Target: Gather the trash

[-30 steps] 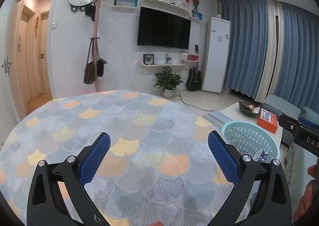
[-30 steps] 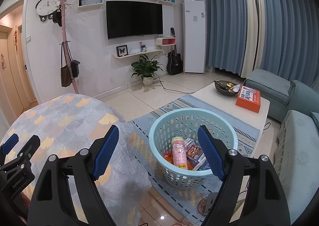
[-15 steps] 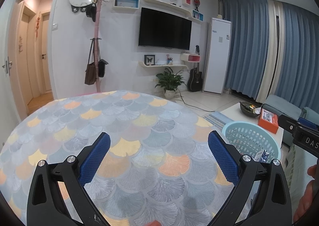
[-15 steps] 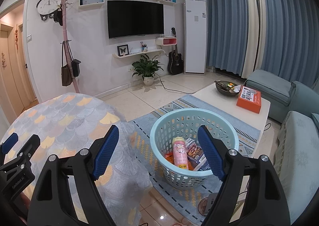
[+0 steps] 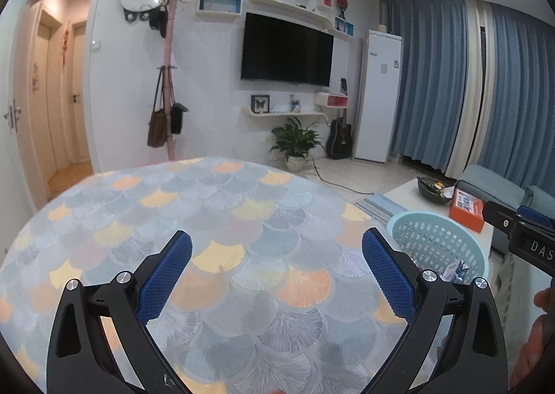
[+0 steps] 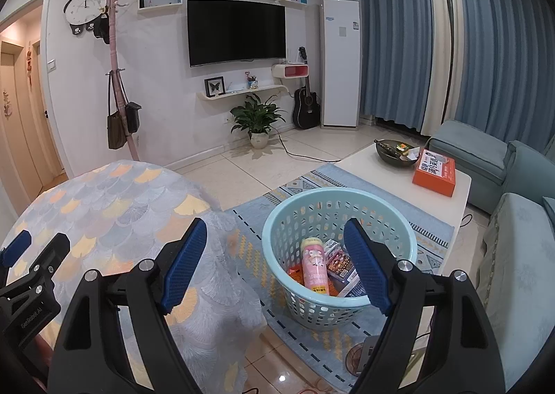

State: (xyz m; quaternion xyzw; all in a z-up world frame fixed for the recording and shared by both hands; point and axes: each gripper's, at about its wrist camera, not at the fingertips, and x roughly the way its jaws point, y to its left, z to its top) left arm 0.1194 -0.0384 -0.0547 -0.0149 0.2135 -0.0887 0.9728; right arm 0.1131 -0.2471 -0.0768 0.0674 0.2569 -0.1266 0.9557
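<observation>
Living-room floor lay open beyond the round surface (image 5: 215,231) draped in a grey, yellow and orange fan-patterned cloth, pale tiles running back to the white wall with the black television (image 6: 236,31). Left tongs (image 5: 276,265) hung over that cloth, blue pads spread wide, nothing between them, and bare cloth reached ahead to the far rim. Over on the right, the cloth's edge dropped off toward the floor, and just beside that drop stood the light blue perforated plastic basket (image 6: 277,220) on a blue patterned rug (image 6: 263,199). Right tongs (image 6: 276,263) were released too, jaws gaping and empty, aimed down at the basket's mouth. Inside the basket lay the trash: a pink printed bottle (image 6: 315,267) leaning upright, with dark snack packets (image 6: 341,263) touching it. Beyond the basket sat a low white coffee table (image 6: 364,168), carrying an orange box (image 6: 435,175) near its right edge and a dark bowl (image 6: 395,151). Grey-blue sofa cushions (image 6: 520,255) closed off the right side.
</observation>
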